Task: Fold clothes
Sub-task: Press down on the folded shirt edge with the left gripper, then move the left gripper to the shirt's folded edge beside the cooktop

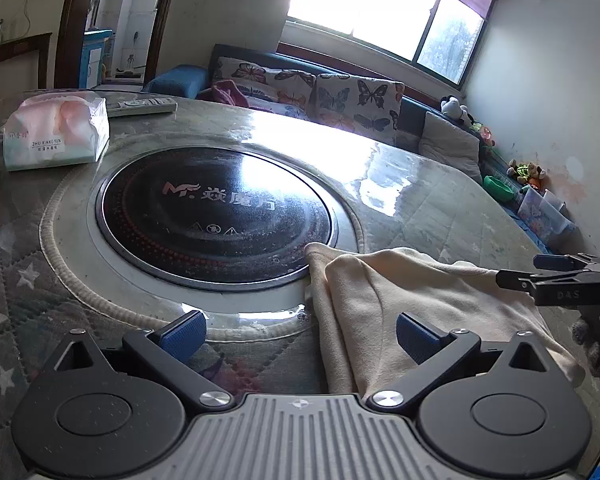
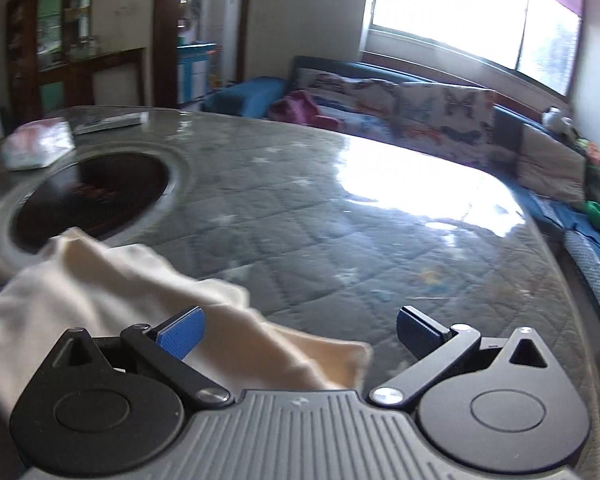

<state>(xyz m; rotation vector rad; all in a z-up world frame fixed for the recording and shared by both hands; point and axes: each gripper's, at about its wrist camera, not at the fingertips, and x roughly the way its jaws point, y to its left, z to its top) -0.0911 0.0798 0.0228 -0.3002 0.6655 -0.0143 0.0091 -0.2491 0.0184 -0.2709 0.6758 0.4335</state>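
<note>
Cream cloth garment (image 1: 400, 304) lies crumpled on the quilted table (image 1: 440, 208), its tip touching the black induction cooktop (image 1: 216, 212) rim at about 4 o'clock; left tool (image 1: 298, 334) gapes wide, gripping nothing, fabric under its right finger; right tool (image 2: 300, 330) likewise wide apart, empty, garment beneath its left finger (image 2: 182, 334).

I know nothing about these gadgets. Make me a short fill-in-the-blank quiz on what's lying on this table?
1. The cloth is ____ in colour.
2. Both the left gripper and the right gripper have their jaws ____.
3. The cloth's corner overlaps the rim of the round black ____.
4. The remote control lies behind the pack of ____.

Missing words: cream; open; hotplate; tissues
</note>
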